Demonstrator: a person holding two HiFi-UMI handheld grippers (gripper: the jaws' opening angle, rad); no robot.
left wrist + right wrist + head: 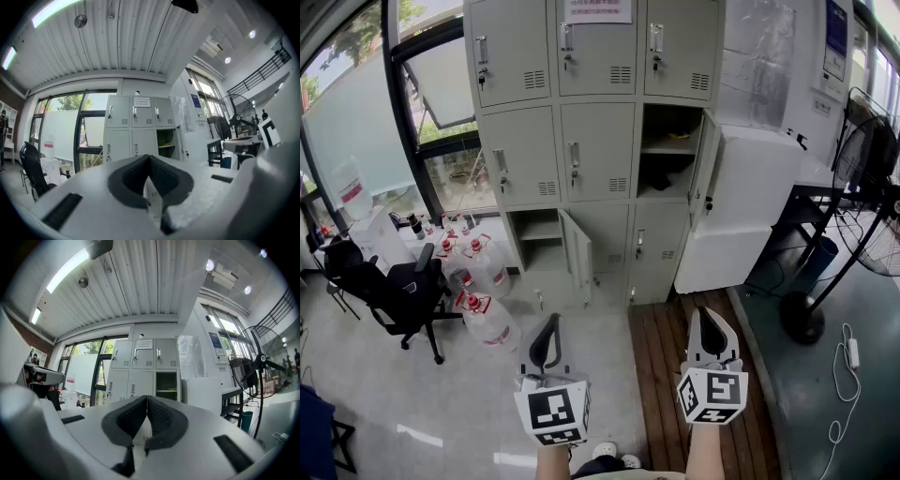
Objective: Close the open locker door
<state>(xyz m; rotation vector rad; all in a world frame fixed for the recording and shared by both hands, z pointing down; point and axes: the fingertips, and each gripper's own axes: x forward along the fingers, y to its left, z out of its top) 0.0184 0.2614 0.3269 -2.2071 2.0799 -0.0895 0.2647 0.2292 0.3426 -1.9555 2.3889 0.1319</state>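
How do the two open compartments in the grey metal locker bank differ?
The open middle-row compartment sits in the right column, while the open bottom-row compartment sits in the left column, next to the floor. The middle-row compartment looks dark inside; the bottom-row compartment looks pale and lit. Both have their grey doors swung out to the right.

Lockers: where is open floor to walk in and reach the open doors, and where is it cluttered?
Bare pale floor runs up to the lockers, between the water bottles and the wooden strip. Crowded left: bottles and chair. Right: fan and cable.
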